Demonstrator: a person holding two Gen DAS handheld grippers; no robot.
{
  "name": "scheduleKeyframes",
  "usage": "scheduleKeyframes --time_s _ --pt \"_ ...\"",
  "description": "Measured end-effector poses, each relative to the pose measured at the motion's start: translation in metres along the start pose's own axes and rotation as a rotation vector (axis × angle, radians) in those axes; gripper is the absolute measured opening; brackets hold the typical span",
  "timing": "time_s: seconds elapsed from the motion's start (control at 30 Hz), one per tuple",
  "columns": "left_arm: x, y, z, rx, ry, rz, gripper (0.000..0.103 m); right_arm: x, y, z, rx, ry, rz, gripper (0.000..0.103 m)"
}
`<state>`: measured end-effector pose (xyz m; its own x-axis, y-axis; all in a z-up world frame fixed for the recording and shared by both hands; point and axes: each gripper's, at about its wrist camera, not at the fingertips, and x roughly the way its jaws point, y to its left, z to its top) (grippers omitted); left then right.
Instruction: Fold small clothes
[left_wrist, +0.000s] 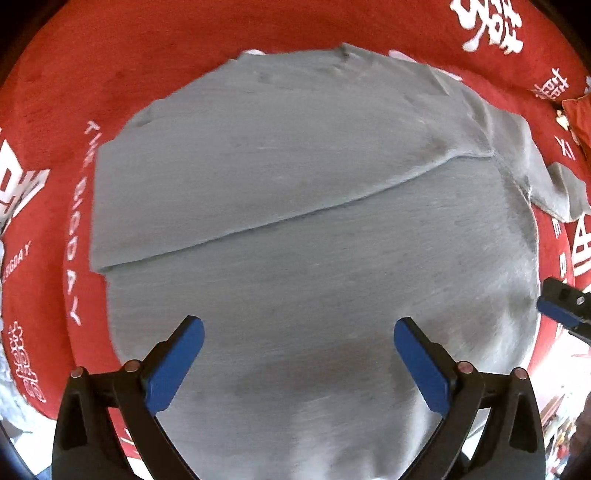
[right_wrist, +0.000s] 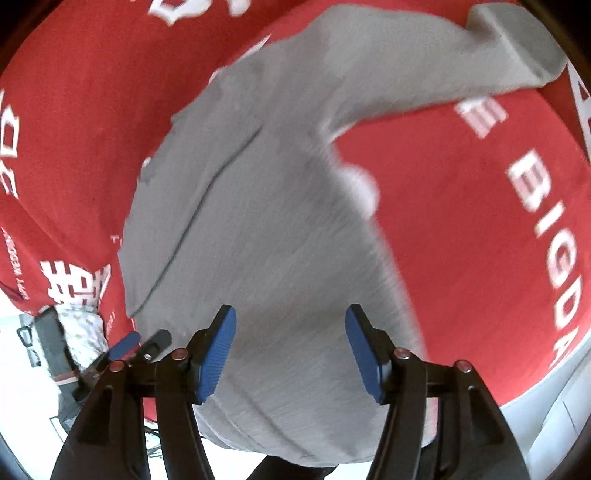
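A grey shirt (left_wrist: 295, 221) lies flat on the red cloth (left_wrist: 55, 110), with one side folded over so a straight fold edge (left_wrist: 295, 218) crosses it. My left gripper (left_wrist: 298, 347) is open and empty just above the shirt's near part. My right gripper (right_wrist: 291, 339) is open and empty above the same shirt (right_wrist: 266, 203), whose unfolded sleeve (right_wrist: 461, 62) stretches to the far right. The right gripper's blue pad shows at the right edge of the left wrist view (left_wrist: 557, 314), and the left gripper's pad shows in the right wrist view (right_wrist: 123, 345).
The red cloth carries white lettering (right_wrist: 546, 229) and covers the table. Its near edge (right_wrist: 535, 402) drops to a pale floor. A patterned sleeve and dark handle (right_wrist: 70, 332) sit at the lower left of the right wrist view.
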<state>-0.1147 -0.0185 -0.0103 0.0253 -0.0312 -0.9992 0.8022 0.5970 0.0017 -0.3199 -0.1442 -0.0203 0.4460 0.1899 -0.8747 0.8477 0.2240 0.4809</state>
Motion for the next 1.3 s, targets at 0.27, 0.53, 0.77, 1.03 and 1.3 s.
scheduleKeyframes --time_s 0.27,0.53,0.77,1.03,1.3 --pt "0.004 -0.076 0.021 0.004 0.058 -0.084 0.103 -0.046 -0.07 0.049 0.054 -0.051 0.014 0.065" --pt "-0.004 -0.15 0.046 0.016 0.009 -0.099 0.103 -0.08 -0.158 0.081 0.262 -0.145 0.08 0.065" --pt "-0.007 -0.175 0.059 0.036 -0.044 -0.033 0.103 -0.081 -0.219 0.109 0.438 -0.25 0.226 0.073" --pt "0.001 -0.188 0.064 0.055 -0.018 -0.026 0.103 -0.067 -0.24 0.137 0.512 -0.278 0.338 0.073" --pt "0.002 -0.207 0.063 0.035 -0.016 -0.009 0.103 -0.077 -0.236 0.156 0.509 -0.35 0.397 0.073"
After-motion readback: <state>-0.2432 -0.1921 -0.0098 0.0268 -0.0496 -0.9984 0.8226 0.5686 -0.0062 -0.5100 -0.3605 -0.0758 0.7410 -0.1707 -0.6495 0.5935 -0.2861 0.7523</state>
